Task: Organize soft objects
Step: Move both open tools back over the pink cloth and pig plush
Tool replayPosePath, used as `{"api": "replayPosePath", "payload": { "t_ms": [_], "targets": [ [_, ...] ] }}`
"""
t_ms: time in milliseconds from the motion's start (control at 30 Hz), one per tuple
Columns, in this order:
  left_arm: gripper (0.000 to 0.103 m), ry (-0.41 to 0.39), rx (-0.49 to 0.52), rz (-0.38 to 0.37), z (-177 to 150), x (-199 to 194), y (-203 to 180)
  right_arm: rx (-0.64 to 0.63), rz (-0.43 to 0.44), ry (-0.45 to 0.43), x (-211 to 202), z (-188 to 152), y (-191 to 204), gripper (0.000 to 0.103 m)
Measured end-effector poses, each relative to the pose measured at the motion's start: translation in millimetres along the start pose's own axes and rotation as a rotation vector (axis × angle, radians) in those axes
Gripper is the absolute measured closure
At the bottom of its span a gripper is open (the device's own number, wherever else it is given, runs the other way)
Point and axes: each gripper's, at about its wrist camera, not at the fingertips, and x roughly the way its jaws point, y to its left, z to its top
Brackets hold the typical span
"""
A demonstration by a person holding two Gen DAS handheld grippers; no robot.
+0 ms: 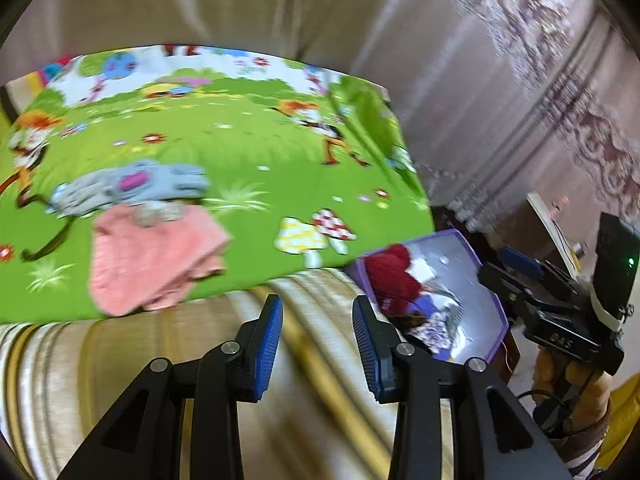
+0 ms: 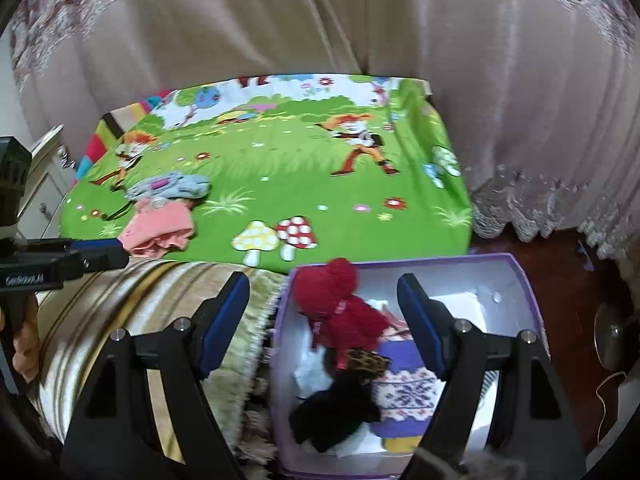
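Note:
A pink cloth [image 1: 152, 262] and a grey-blue glove [image 1: 132, 186] lie on the green cartoon bedsheet [image 1: 248, 152]. They also show in the right wrist view as the pink cloth [image 2: 160, 230] and the glove [image 2: 170, 186]. A purple box [image 2: 516, 276] beside the bed holds a red knit hat [image 2: 340, 304], a black item [image 2: 340, 408] and a patterned purple knit [image 2: 404, 384]. My left gripper [image 1: 318, 348] is open and empty over the striped blanket [image 1: 312, 408]. My right gripper [image 2: 324, 328] is open and empty above the box.
Beige curtains [image 2: 320, 16] hang behind the bed. The purple box [image 1: 480, 280] shows in the left wrist view, with the right gripper's body [image 1: 560, 300] beside it. A dark wooden floor [image 2: 568, 280] lies right of the box. A white dresser [image 2: 44, 168] stands at left.

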Motion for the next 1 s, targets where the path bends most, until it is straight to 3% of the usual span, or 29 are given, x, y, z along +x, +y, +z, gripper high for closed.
{"api": "replayPosePath", "payload": {
  "t_ms": [300, 633, 767, 1000],
  "targets": [
    [0.065, -0.034, -0.107, 0.069, -2.1, -24.5, 66.9, -0.082, 0.07, 0.013, 11.4, 14.7, 46.5, 0.024],
    [0.064, -0.028, -0.15, 0.113, 3.5, -30.9, 110.0, -0.148, 0.121, 0.036, 30.3, 27.7, 81.4, 0.024],
    [0.054, -0.025, -0.162, 0.119, 6.9, -30.5, 121.2, -0.168, 0.141, 0.044, 42.2, 37.6, 94.2, 0.024],
    [0.045, 0.011, -0.157, 0.102, 17.1, -13.8, 125.5, -0.206, 0.177, 0.066, 65.0, 52.2, 119.2, 0.024]
  ]
}}
